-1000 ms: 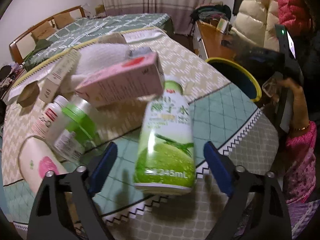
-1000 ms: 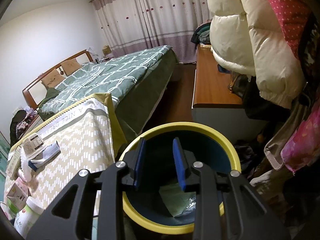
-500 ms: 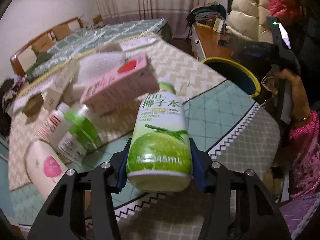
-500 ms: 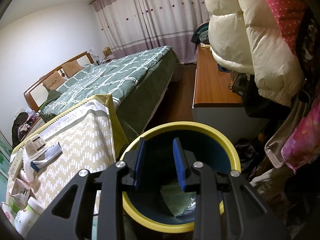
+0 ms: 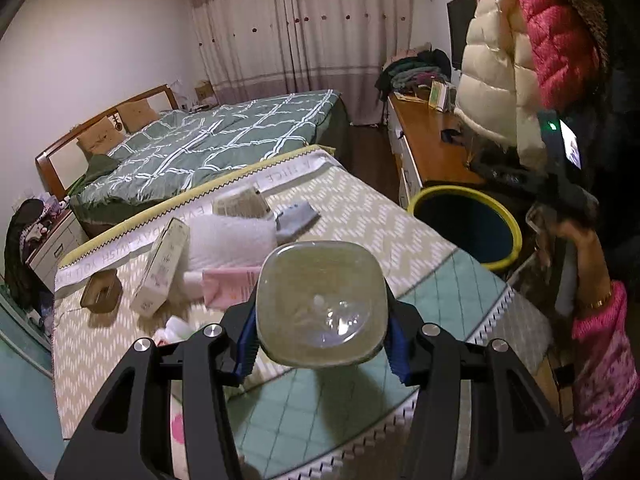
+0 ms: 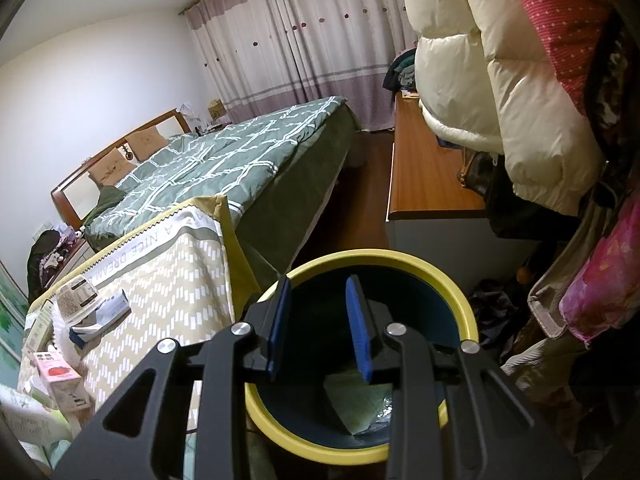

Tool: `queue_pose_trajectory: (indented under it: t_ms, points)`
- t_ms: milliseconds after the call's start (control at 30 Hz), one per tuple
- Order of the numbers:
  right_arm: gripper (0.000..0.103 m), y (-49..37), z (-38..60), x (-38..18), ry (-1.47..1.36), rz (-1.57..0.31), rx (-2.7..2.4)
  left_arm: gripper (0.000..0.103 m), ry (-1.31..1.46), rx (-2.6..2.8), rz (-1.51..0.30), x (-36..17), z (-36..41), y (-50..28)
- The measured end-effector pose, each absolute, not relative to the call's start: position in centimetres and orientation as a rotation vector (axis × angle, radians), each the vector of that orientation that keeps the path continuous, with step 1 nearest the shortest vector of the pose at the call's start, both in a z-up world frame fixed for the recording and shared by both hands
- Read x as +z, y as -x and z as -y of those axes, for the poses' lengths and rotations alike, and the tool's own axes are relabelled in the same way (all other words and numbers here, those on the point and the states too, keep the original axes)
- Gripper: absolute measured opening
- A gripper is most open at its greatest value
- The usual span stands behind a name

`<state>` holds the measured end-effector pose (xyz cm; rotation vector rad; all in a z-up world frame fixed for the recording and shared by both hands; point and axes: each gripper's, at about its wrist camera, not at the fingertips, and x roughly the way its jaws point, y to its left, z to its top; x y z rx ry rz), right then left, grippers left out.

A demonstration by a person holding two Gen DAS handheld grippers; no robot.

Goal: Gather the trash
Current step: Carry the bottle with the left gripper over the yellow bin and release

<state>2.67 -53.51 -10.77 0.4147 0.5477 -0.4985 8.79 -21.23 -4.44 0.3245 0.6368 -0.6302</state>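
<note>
- Looking out across the bedroom, we see the bed far behind, and our table under its patterned cloth carries the litter we are clearing.
- Beside the table's right edge stands the yellow-rimmed bin, set low and close so, we judge, trash can go straight off the table into it; something pale already lies in its bottom.
- Over that bin hangs our right gripper, its blue pads narrowly apart with nothing between them, probably parked there until its next pick.
- Our left gripper has just closed on the bottle, pads pressing both sides; the clear base faces the camera, so the bottle lies along the fingers, off the table.
- Left on the cloth we count a white padded wrap, a long pale box, a pink carton and a small brown box.
- Next, we reckon, the bottle swings right to the bin; a slick round body could slip.
</note>
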Motion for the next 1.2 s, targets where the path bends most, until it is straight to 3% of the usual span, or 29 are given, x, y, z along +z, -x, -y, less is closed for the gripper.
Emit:
queue_pose_trajectory:
  t_ms: [667, 1033, 1200]
  points:
    - [0.028, 0.4, 54.5, -10.0, -0.445, -0.505, -0.507, 0.052, -0.292, -0.704, -0.588, -1.4, 25.3, -9.4]
    - [0.028, 5.4, 57.4, -9.6, -0.458, -0.471, -0.589, 0.052, -0.289, -0.901, -0.595, 0.5, 35.7, -10.7]
    - [0.028, 6.3, 58.5, -10.2, -0.471, -0.476, -0.594, 0.051, -0.311, -0.938, -0.619, -1.0, 42.7, -11.8]
